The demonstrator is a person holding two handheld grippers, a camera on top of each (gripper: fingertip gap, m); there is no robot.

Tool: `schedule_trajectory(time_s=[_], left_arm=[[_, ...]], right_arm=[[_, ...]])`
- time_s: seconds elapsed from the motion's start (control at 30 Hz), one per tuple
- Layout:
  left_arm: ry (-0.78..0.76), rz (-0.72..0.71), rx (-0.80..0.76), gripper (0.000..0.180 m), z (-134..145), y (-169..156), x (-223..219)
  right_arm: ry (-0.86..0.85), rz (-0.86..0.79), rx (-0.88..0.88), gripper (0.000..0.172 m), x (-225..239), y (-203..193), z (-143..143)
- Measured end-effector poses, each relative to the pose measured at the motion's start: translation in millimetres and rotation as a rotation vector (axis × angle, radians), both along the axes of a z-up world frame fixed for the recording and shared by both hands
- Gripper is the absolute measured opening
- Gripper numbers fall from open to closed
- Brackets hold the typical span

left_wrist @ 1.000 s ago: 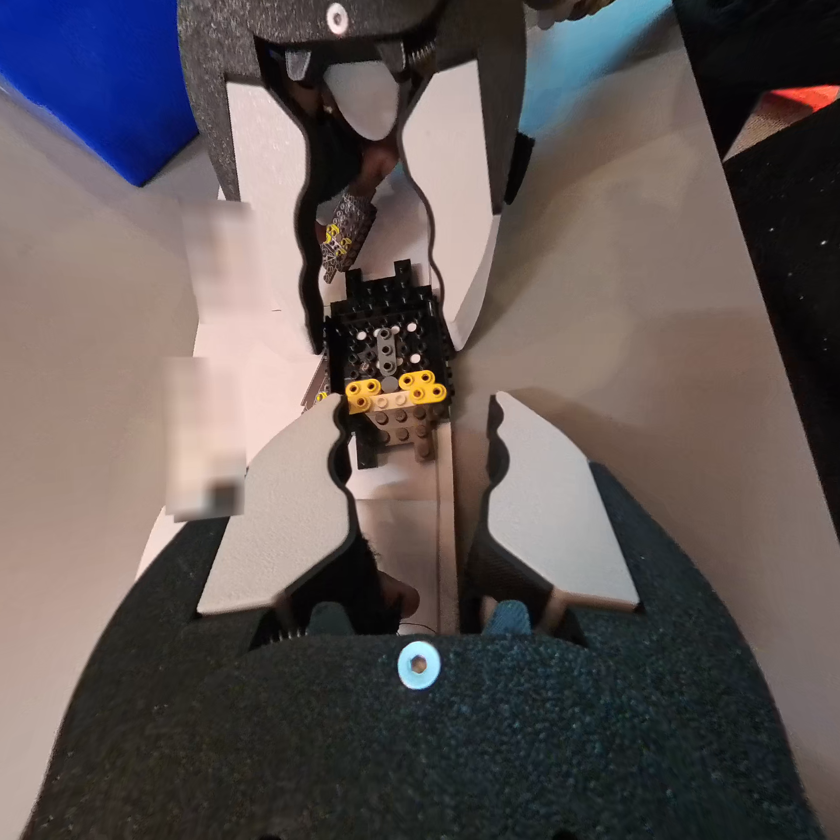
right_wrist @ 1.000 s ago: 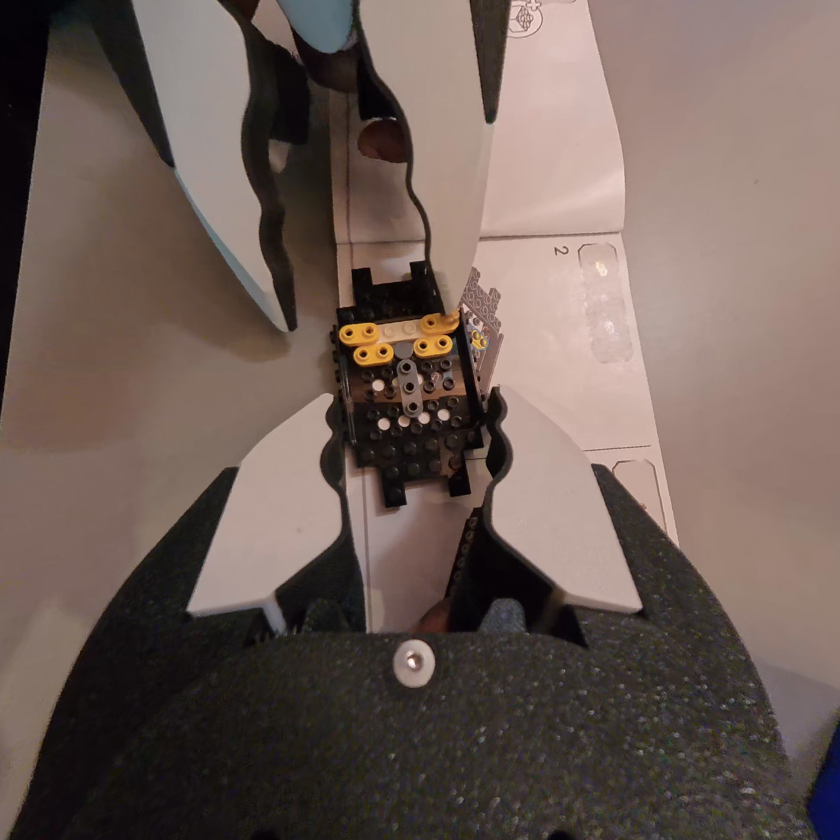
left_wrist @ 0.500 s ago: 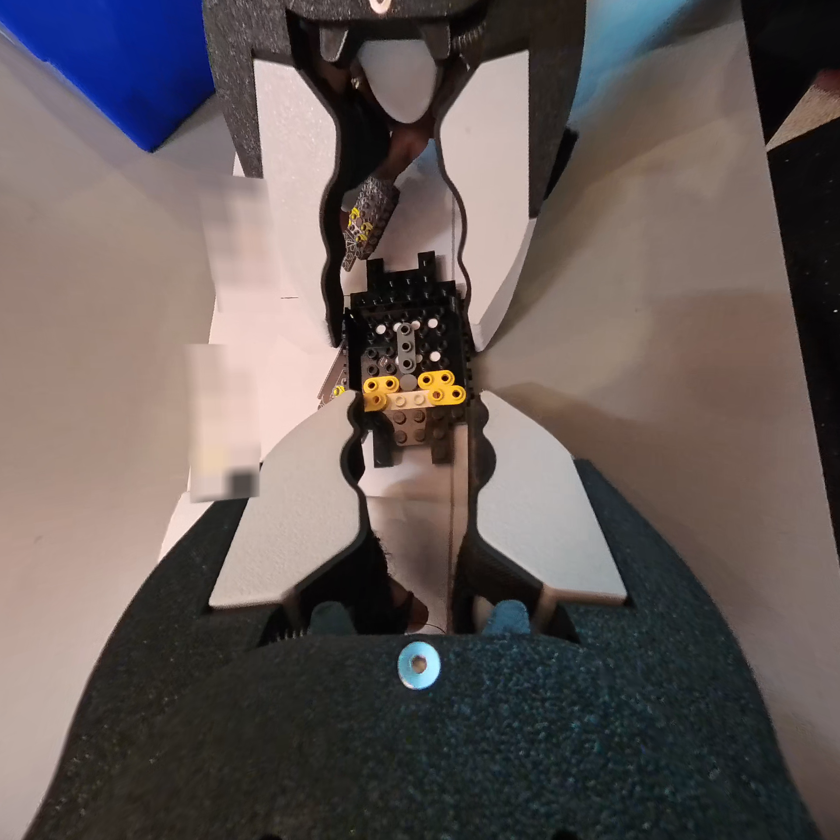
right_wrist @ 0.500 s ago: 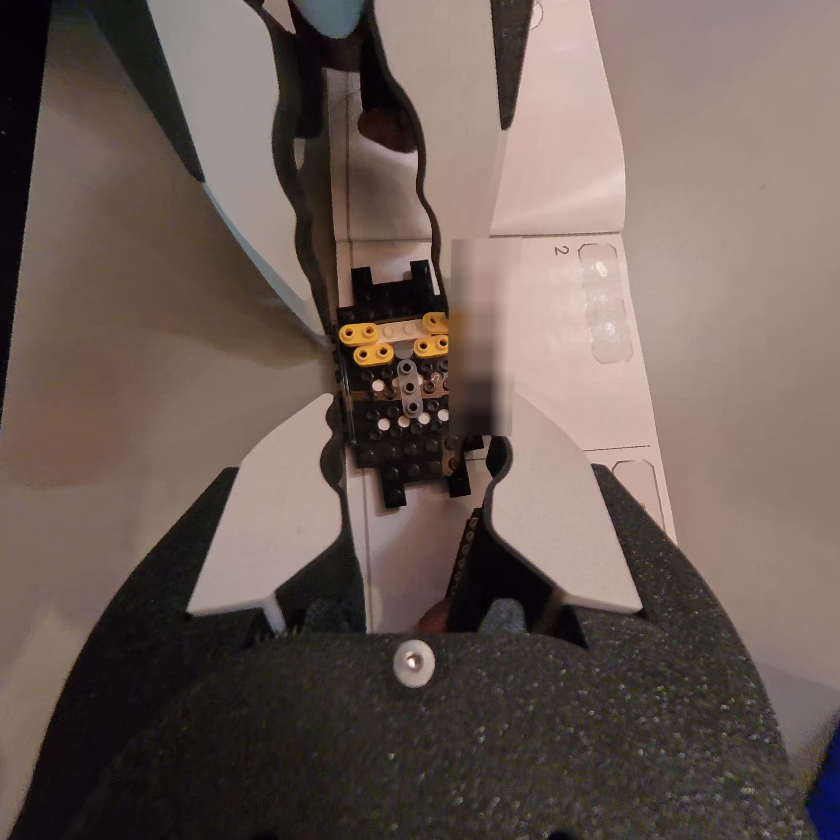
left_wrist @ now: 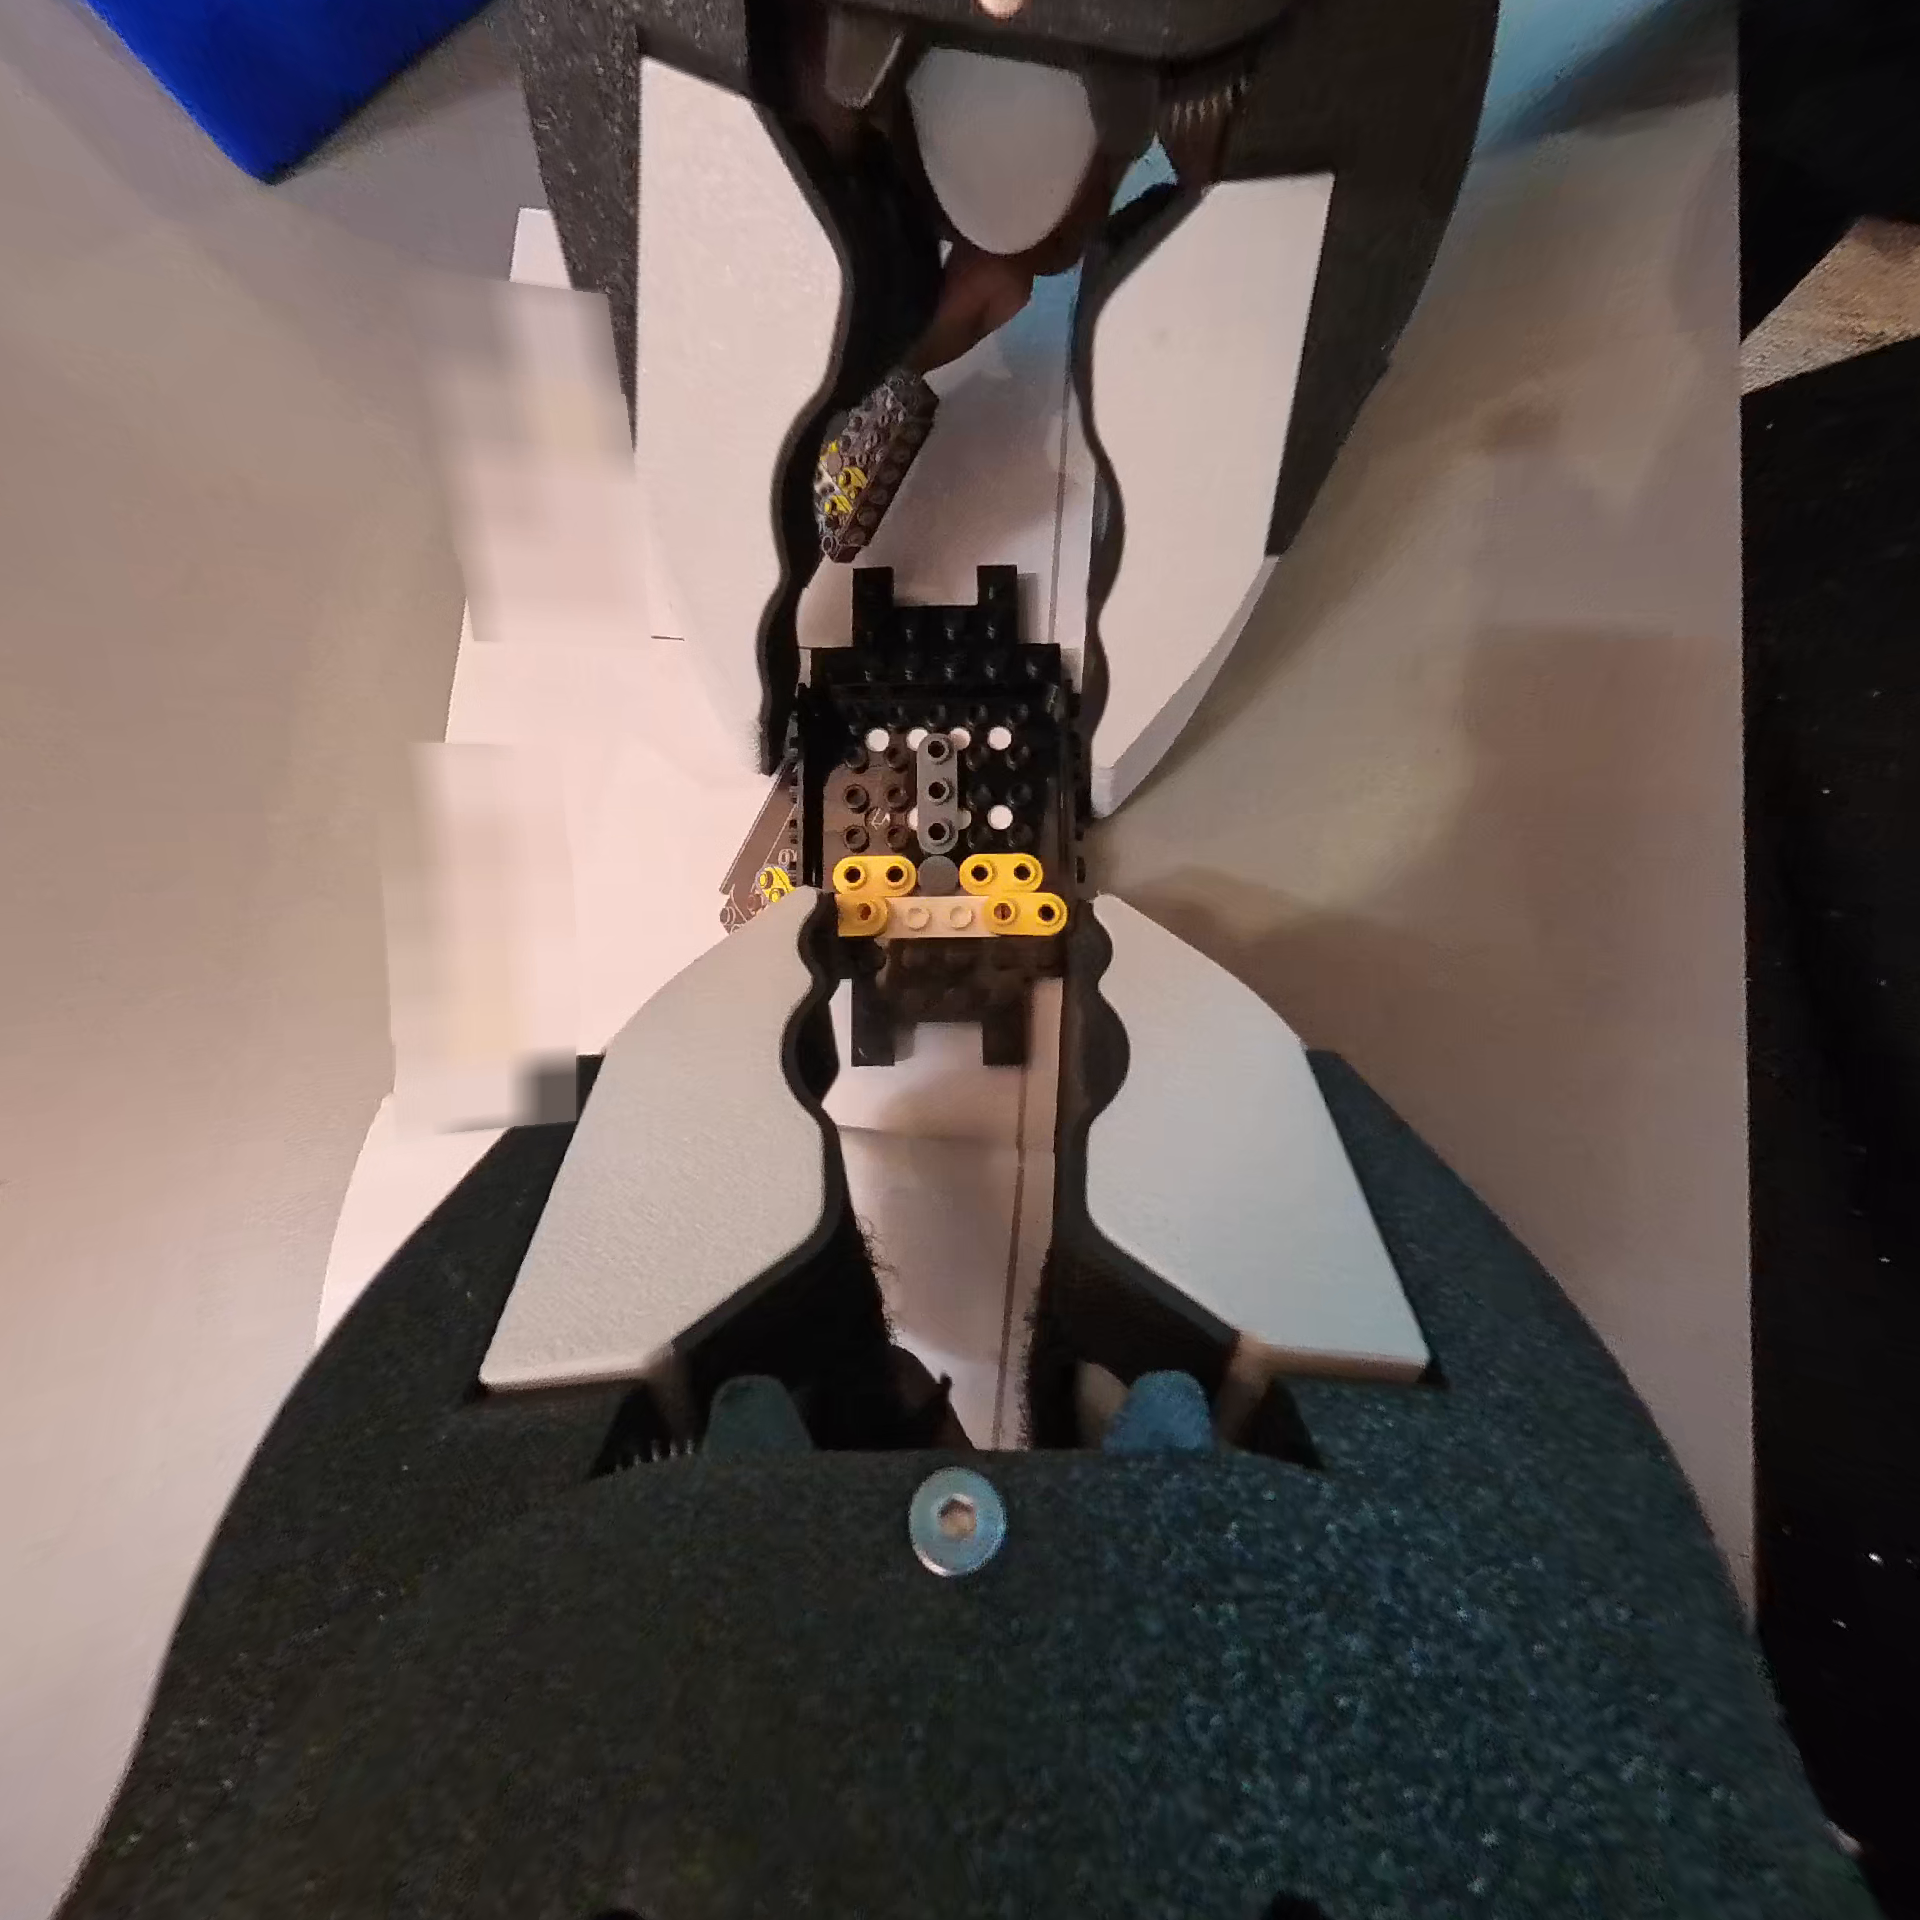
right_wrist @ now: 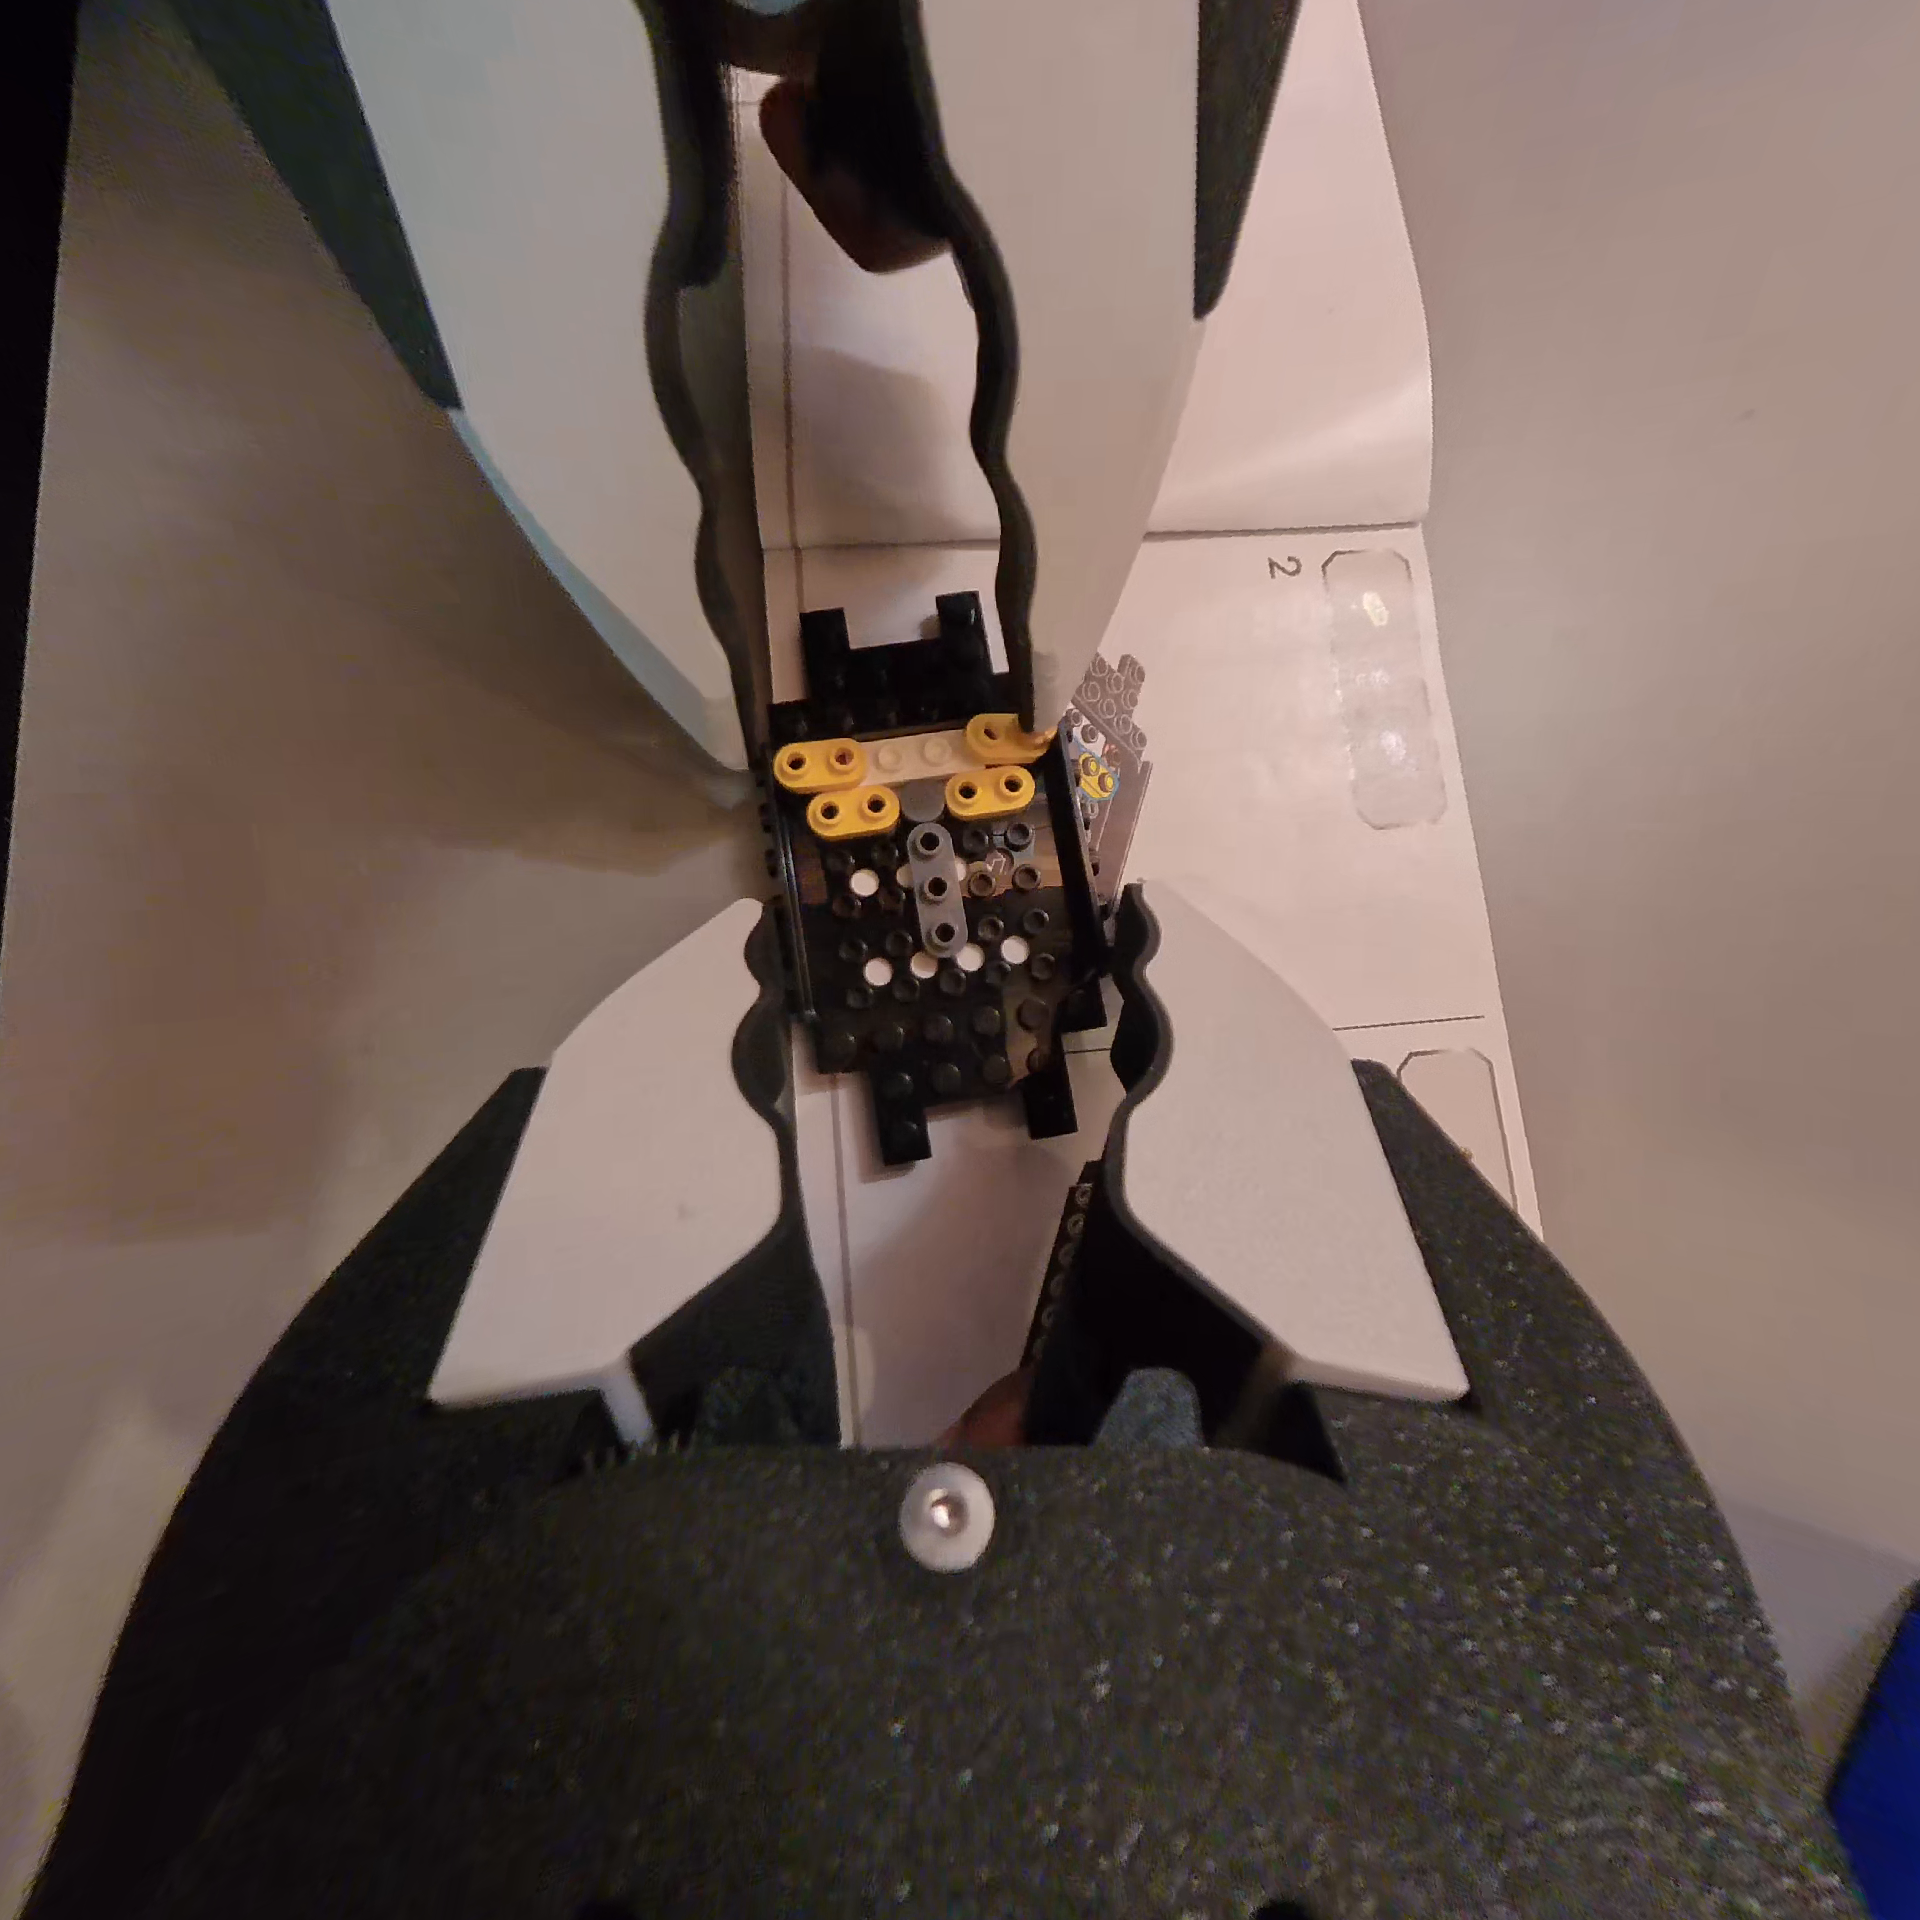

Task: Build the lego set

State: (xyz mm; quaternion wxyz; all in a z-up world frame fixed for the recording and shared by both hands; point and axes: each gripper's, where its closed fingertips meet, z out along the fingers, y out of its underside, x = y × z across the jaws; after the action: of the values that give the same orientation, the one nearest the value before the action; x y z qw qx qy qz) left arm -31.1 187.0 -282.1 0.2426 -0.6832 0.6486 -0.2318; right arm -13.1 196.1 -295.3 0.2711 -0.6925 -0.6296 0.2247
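Observation:
A black brick model (left_wrist: 935, 665) with yellow pieces (left_wrist: 873, 878) and a grey strip lies on an open booklet (left_wrist: 935, 1143). My left gripper (left_wrist: 951, 914) is shut on the model's yellow end, with a pad against each side. The right wrist view shows the left gripper (right_wrist: 883, 748) coming in from the top onto that end. My right gripper (right_wrist: 945, 925) clasps the model (right_wrist: 935, 1039) at the opposite end, pads against its side walls; it also shows in the left wrist view (left_wrist: 935, 769). A dark studded piece (left_wrist: 868, 468) with yellow marks sits deep between the right gripper's fingers.
A grey studded panel (right_wrist: 1117, 727) lies on the booklet (right_wrist: 1299, 935) beside the model. A blue box (left_wrist: 260, 73) stands at the table's far corner. A dark surface (left_wrist: 1829, 935) borders the pale table. A person's fingertip (left_wrist: 977, 291) shows behind the right gripper. Only a small space, under 4 cm, lies between the two pairs of fingers. The right tips stand about 6 centimeters off the dark studded piece (left_wrist: 868, 468).
My left gripper moved forward and its jaws closed onto the model's yellow end. The right gripper kept its hold and the model stayed in place.

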Motion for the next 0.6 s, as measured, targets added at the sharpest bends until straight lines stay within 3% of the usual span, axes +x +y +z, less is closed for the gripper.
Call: schedule_trajectory(time_s=[0.37,0.6], left_arm=[[-0.053,0.047,-0.177,0.035,3.2,4.4,1.7],[-0.081,0.051,-0.196,0.036,3.8,3.0,1.7]], right_arm=[[-0.006,0.001,0.003,0.061,0.0,-0.4,-0.1],[-0.002,-0.002,0.005,0.061,0.1,-0.9,0.0]])
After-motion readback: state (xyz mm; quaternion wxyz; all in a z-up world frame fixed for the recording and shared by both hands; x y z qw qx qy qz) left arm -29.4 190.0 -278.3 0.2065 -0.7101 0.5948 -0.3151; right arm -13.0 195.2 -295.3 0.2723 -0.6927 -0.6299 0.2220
